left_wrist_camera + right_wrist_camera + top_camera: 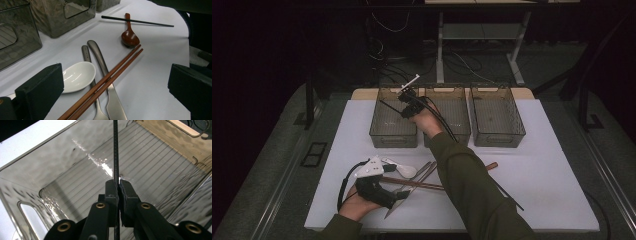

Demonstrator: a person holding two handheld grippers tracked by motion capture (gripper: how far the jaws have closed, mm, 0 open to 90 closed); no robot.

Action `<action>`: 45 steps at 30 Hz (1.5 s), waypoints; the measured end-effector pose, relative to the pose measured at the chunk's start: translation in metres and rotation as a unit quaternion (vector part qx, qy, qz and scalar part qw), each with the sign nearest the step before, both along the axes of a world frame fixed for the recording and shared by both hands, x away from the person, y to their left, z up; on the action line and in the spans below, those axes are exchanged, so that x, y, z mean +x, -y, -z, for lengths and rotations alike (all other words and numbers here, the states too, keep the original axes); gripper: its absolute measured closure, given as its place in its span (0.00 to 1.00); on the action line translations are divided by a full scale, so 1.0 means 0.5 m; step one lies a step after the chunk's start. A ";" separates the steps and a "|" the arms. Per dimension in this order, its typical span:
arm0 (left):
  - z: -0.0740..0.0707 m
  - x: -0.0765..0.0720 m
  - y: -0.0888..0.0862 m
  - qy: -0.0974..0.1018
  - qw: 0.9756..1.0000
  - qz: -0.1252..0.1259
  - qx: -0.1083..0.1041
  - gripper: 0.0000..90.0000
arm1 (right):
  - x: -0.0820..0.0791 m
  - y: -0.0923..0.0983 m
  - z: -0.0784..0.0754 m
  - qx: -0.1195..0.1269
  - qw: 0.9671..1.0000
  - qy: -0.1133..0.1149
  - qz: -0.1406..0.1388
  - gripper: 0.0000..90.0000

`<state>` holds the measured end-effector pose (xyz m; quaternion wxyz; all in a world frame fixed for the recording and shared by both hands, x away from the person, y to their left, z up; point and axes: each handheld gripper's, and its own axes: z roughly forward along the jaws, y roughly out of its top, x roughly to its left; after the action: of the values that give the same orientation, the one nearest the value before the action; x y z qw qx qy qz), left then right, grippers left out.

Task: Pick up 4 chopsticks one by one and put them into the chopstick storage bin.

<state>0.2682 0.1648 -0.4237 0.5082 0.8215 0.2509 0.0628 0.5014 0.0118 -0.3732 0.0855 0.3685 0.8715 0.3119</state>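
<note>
At the near edge of a white desk, a person's left claw rests with its jaws standing wide apart and nothing between them, pointed at a loose cluster of cutlery: a white ceramic spoon, a pair of brown chopsticks lying across two metal handles, a dark wooden spoon just beyond, and a single black chopstick laid across that spoon's handle. Farther back, three smoky translucent bins stand side by side along the desk's far edge. The right arm, in an olive sleeve, reaches forward over the cutlery to the leftmost bin, where the right claw is clamped on a second black chopstick; in the right gripper view the stick runs straight up between the pressed pads, over the bin's ribbed floor. In the high view that chopstick slants over the leftmost bin's opening. Beyond the desk, the room is dim: grey carpet, tangled cables on the floor, and the pale legs of another table behind.
</note>
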 end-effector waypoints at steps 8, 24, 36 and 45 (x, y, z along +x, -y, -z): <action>0.000 0.000 -0.001 0.000 1.000 0.000 -0.001 0.00 | 0.003 -0.004 -0.005 0.012 1.000 0.007 0.000 0.82; 0.001 0.000 -0.001 0.001 1.000 0.000 0.004 0.00 | -0.021 0.049 -0.046 0.052 0.998 0.021 -0.015 0.52; 0.002 0.000 0.000 0.002 1.000 -0.003 0.011 0.00 | -0.072 0.133 -0.048 0.071 0.997 0.031 -0.028 0.37; 0.003 0.001 -0.001 0.001 1.000 -0.005 0.013 0.00 | -0.108 0.195 -0.051 0.080 0.995 0.040 -0.040 0.27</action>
<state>0.2686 0.1651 -0.4251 0.4970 0.8269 0.2539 0.0697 0.4476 -0.0856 -0.3477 0.0777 0.3264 0.8539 0.3979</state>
